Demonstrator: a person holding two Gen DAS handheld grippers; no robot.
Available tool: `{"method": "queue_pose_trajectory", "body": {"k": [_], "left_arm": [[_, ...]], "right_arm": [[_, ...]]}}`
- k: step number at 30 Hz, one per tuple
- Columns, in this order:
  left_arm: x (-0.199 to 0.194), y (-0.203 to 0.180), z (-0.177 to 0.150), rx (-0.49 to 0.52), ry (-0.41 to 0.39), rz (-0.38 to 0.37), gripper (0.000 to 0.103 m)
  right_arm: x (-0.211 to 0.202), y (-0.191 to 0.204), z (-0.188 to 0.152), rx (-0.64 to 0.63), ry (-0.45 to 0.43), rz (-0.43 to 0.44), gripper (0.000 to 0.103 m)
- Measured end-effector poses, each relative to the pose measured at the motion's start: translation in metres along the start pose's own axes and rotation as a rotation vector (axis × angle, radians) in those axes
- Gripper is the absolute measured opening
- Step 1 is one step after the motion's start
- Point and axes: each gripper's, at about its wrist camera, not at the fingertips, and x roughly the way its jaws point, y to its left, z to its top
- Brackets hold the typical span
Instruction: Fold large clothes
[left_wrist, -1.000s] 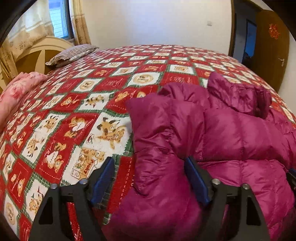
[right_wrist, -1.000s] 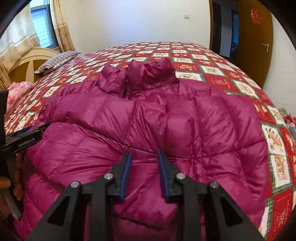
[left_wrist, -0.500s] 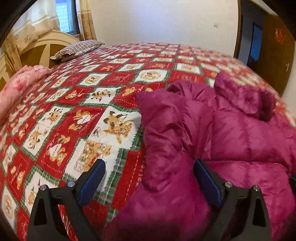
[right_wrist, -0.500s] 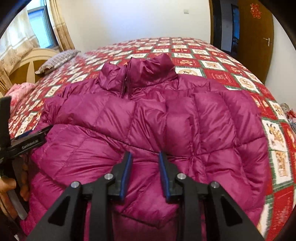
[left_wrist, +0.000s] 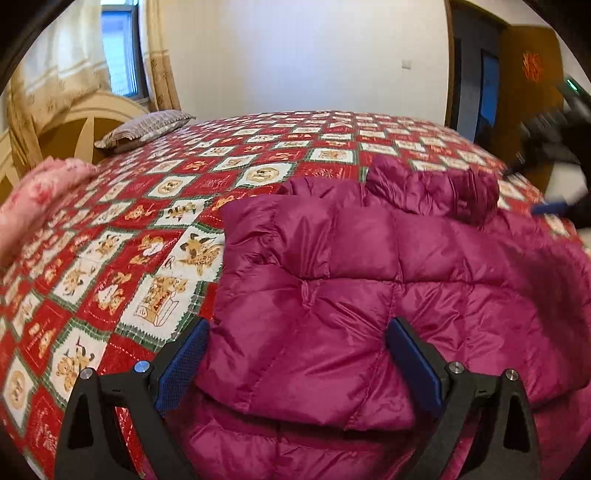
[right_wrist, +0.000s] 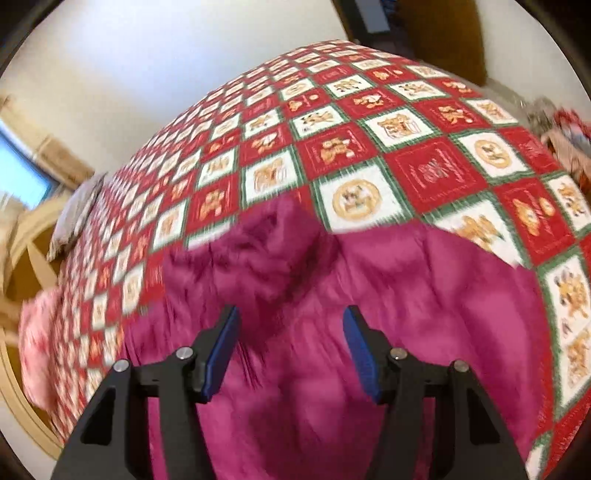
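A magenta puffer jacket lies on the bed's red, white and green patchwork quilt, its collar toward the far side and a sleeve folded across its body. My left gripper stands wide open over the jacket's near left part, and its pads do not press the fabric. The right wrist view is blurred and tilted. In it my right gripper hovers over the jacket just short of the collar. Its jaws are opening, with nothing pinched between them. That gripper also appears as a dark blur at the right edge of the left wrist view.
A striped pillow and a pink blanket lie at the bed's left, by a wooden headboard. A curtained window is behind them. A brown door stands at the far right.
The right gripper's jaws have widened off the jacket fold they were pinching. That gripper has lifted, rolled and swung toward the collar. The left gripper opened a little wider and shifted right over the jacket.
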Motion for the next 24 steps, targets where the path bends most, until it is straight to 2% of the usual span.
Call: {"method": "queue_pose_trajectory", "body": {"k": [3,5,9,10,11,13,16,19,22,23,24], "left_arm": [[0.009,-0.002,-0.002,0.016,0.038,0.011,0.097],[0.010,-0.001,-0.003,0.012,0.036,0.011,0.097],[0.009,0.001,-0.006,-0.002,0.023,0.005,0.097],[0.009,0.002,-0.006,-0.005,0.023,0.001,0.097],[0.010,0.002,-0.006,-0.009,0.024,-0.003,0.097],[0.010,0.004,-0.006,-0.020,0.028,-0.014,0.097],[0.012,0.005,-0.005,-0.032,0.038,-0.027,0.098],[0.013,0.005,-0.005,-0.033,0.044,-0.028,0.098],[0.014,0.005,-0.004,-0.034,0.052,-0.030,0.099],[0.015,0.006,-0.004,-0.036,0.054,-0.032,0.099],[0.015,0.006,-0.004,-0.036,0.056,-0.035,0.099]], "right_arm": [[0.017,0.011,0.023,0.030,-0.009,-0.015,0.063],[0.034,0.019,0.035,0.033,0.022,-0.033,0.069],[0.069,0.026,0.037,-0.005,0.114,-0.129,0.069],[0.071,0.025,0.034,-0.009,0.131,-0.129,0.065],[0.070,0.022,0.032,-0.013,0.137,-0.120,0.048],[0.059,0.017,0.025,-0.051,0.127,-0.126,0.026],[0.032,0.006,0.013,-0.115,0.098,-0.144,0.018],[0.005,-0.015,-0.005,-0.135,0.089,-0.154,0.016],[0.004,-0.043,-0.018,-0.120,0.102,-0.187,0.014],[0.007,-0.053,-0.023,-0.106,0.111,-0.193,0.005],[0.013,-0.062,-0.030,-0.086,0.117,-0.190,0.004]]}}
